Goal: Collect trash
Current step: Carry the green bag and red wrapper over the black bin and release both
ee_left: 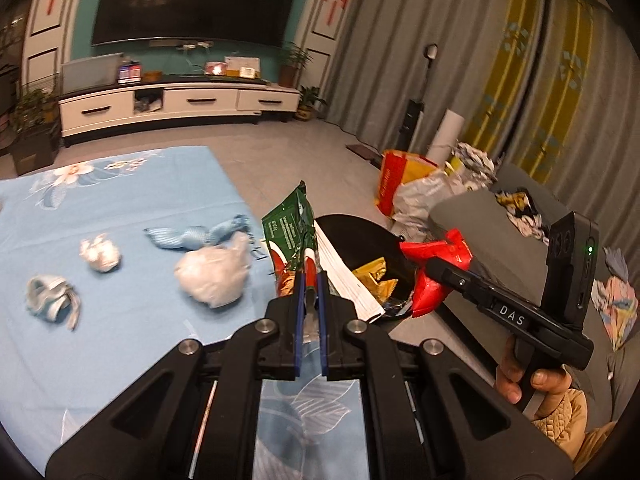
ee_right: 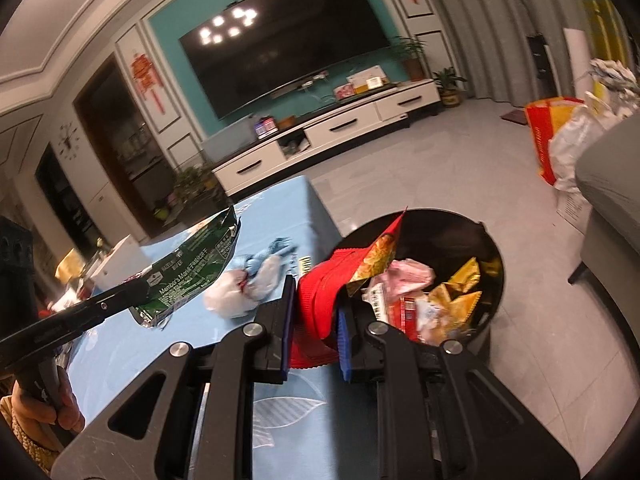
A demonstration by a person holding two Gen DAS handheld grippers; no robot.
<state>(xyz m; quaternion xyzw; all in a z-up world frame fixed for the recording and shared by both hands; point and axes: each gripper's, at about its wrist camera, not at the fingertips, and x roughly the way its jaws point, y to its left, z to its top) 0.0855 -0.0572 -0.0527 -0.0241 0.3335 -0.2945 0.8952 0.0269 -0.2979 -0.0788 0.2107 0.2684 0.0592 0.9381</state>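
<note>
Holding red wrapper (ee_right: 320, 304) in R gripper (ee_right: 314, 332).

Bin mouth (ee_right: 486, 236): far half open; near half heaped with wrappers (ee_right: 452, 300).
Counter edge (ee_right: 320, 216): just beside bin, narrow gap.
Counter top: crumpled bag (ee_left: 212, 276), cloth (ee_left: 196, 236), wads scattered; bare front strip.

My left gripper (ee_left: 310, 280) hides the green wrapper's (ee_left: 290, 232) lower end. The bin's (ee_right: 486, 320) near rim is behind my right gripper (ee_right: 316, 312). Its wrappers blur together.
</note>
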